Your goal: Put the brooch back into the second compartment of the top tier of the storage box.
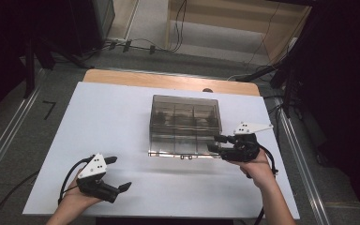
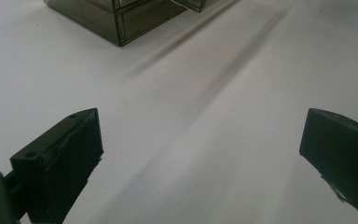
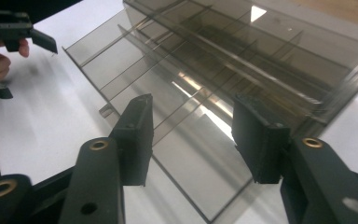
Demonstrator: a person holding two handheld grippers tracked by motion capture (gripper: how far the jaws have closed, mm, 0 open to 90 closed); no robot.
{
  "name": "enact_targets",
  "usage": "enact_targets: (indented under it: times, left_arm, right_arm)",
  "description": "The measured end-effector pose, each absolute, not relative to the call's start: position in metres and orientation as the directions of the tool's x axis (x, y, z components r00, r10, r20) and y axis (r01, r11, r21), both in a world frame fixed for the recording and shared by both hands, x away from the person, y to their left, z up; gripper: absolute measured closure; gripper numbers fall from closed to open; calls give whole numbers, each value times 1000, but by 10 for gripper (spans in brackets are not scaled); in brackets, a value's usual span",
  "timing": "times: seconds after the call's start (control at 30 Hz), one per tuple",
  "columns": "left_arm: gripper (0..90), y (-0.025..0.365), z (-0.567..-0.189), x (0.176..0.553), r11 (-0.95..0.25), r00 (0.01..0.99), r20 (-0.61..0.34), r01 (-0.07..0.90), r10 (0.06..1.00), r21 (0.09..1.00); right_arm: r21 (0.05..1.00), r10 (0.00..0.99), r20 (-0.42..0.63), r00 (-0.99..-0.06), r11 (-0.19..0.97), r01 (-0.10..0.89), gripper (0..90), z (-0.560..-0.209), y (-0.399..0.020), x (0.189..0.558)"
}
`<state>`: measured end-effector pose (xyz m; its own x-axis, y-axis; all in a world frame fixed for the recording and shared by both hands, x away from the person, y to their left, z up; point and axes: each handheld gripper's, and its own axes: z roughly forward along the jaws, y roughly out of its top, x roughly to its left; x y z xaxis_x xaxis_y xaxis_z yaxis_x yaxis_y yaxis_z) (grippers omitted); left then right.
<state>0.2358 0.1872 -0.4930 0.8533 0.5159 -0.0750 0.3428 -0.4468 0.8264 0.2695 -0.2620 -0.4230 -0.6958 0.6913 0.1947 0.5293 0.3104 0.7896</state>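
Item: smoky clear plastic organiser box, divided into small compartments; contents too dim to tell.
Place: on the white table, right of centre, nearer the far edge than the near one.
Lid: hinged clear lid, swung down flat on the table toward the near edge, ribbed with the dividers' outline, two small latch tabs at its free edge.
Progress: opening judged done, lid lying fully open; left to do, judged, whatever goes into or comes out of the compartments, nothing of that begun.
Right hand-held gripper: at the box's near right corner, over the lid's right end; jaws about half apart, lid beneath them, pads not pressing on it, nothing held.
Left hand-held gripper: near the table's near left corner, well apart from the box; jaws wide apart, bare table between, nothing held.
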Motion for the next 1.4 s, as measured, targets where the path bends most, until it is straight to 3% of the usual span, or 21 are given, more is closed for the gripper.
enact_targets:
  times: [1.13, 1.4]
  left_arm:
    - [0, 182, -497, 235, -473, 864, -71, 341, 499, 812]
    - [0, 181, -497, 234, -475, 866, -71, 338, 496, 812]
  right_arm:
    - [811, 804, 132, -580, 249, 530, 293, -426, -326, 270]
    - [803, 824, 99, -558, 265, 534, 272, -440, -338, 272]
